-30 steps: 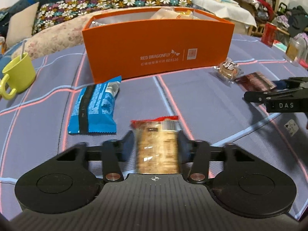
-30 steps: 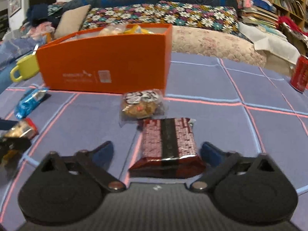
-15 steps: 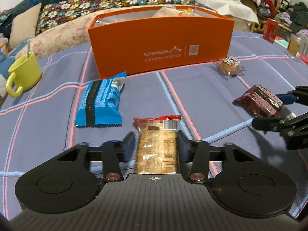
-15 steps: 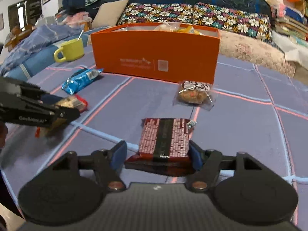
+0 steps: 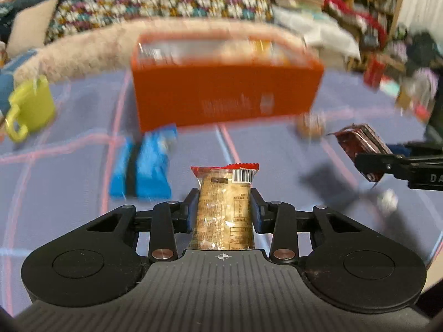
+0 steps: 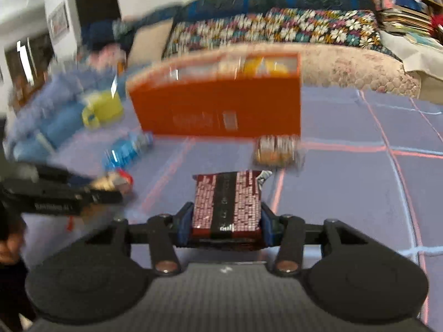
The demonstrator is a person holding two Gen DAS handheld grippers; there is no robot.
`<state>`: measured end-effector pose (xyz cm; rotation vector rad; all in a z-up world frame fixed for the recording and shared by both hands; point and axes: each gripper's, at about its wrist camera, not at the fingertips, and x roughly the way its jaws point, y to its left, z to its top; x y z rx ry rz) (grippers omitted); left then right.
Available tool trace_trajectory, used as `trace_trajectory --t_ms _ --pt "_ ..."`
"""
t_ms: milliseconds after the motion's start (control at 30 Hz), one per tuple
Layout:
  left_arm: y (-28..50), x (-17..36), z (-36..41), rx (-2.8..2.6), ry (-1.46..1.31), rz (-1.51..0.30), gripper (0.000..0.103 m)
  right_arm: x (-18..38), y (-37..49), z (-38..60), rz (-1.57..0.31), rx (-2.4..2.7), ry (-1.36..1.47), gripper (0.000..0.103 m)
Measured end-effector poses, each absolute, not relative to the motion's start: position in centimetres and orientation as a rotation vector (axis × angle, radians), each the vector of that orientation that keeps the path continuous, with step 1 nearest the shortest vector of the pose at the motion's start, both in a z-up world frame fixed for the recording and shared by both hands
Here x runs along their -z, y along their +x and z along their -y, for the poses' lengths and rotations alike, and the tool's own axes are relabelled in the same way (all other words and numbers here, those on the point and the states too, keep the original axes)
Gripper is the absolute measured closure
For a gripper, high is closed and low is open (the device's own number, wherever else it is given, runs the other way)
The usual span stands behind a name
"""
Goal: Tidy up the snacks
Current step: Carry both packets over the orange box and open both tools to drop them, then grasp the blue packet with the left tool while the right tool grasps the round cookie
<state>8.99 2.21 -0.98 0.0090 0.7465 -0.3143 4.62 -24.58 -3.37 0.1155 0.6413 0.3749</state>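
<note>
Bedspread (image 5: 277, 149) blue, pink-lined; orange box (image 5: 227, 94) before floral cushions (image 5: 166, 2).

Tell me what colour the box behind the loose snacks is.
The box is bright orange with small pale print on its front; it shows best in the left wrist view, though blurred.

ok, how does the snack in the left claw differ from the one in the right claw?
The left claw holds a tan cracker pack with a red top seal; the right claw holds a dark red bar with a black stripe. The cracker pack looks narrower and see-through, the bar wider and opaque. Both are clamped and lifted.
</note>
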Motion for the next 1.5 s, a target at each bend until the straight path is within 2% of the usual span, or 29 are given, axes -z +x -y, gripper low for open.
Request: trace_trajectory --t_ms 200,333,367,400,433,467,500,567,667,767,900,1067,1133,1233,1300,1333,1433,1500 --pt "16.9 -6.1 -2.5 0.264 -0.033 -0.602 0.103 -2.8 12.5 23.3 -0.501 -0.37 0.057 0.053" --pt "23.2 -8.3 -1.1 0.265 -0.034 -0.569 0.103 -4.5 20.1 21.9 -0.477 -0.373 0.021 0.05" --pt "24.6 -8.4 -0.6 0.277 -0.036 -0.569 0.1 -4.5 21.5 21.7 -0.482 -0.377 0.021 0.045" --pt "25.8 -8.3 -0.3 0.273 -0.044 -0.574 0.083 -4.5 22.6 21.5 -0.473 -0.374 0.024 0.04" --pt "26.5 -8.2 -0.3 0.252 -0.052 -0.587 0.072 -4.5 23.1 21.6 -0.455 -0.361 0.031 0.031" --pt "26.6 -7.9 -0.5 0.241 -0.063 -0.589 0.059 -4.7 22.9 21.8 -0.439 -0.355 0.046 0.027" --pt "26.1 -7.5 -0.8 0.25 -0.068 -0.579 0.057 -4.8 22.1 22.4 -0.418 -0.362 0.071 0.024" --pt "24.2 -6.4 -1.7 0.248 -0.058 -0.58 0.056 -4.6 20.0 23.6 -0.39 -0.353 0.07 0.009" --pt "20.4 -3.8 -3.3 0.227 -0.028 -0.612 0.047 -2.7 15.8 25.4 -0.399 -0.311 0.02 0.01" --pt "17.7 -0.2 -4.6 0.151 0.046 -0.697 0.045 0.5 13.9 26.8 -0.51 -0.296 0.058 0.01" --pt "17.5 3.8 -5.9 0.089 0.045 -0.802 0.049 4.6 13.8 27.6 -0.641 -0.278 0.153 0.01" --pt "18.6 6.1 -5.5 0.073 0.092 -0.818 0.053 6.0 14.8 25.4 -0.651 -0.288 0.106 0.01" --pt "18.6 6.1 -4.9 0.073 0.11 -0.806 0.057 6.9 15.5 24.2 -0.656 -0.276 0.058 0.01" --pt "18.2 6.1 -4.2 0.08 0.132 -0.79 0.068 8.5 17.2 22.8 -0.699 -0.234 -0.03 0.01" --pt "18.3 6.1 -4.0 0.099 0.138 -0.786 0.085 8.9 17.4 22.8 -0.702 -0.209 -0.063 0.018" --pt "18.2 6.1 -3.9 0.113 0.141 -0.783 0.091 8.7 17.2 22.9 -0.706 -0.205 -0.071 0.028" --pt "17.4 5.9 -3.1 0.118 0.164 -0.774 0.093 8.4 16.0 24.0 -0.715 -0.212 -0.028 0.038" --pt "16.7 5.8 -2.9 0.126 0.166 -0.779 0.093 8.3 14.9 24.1 -0.72 -0.203 -0.045 0.039"
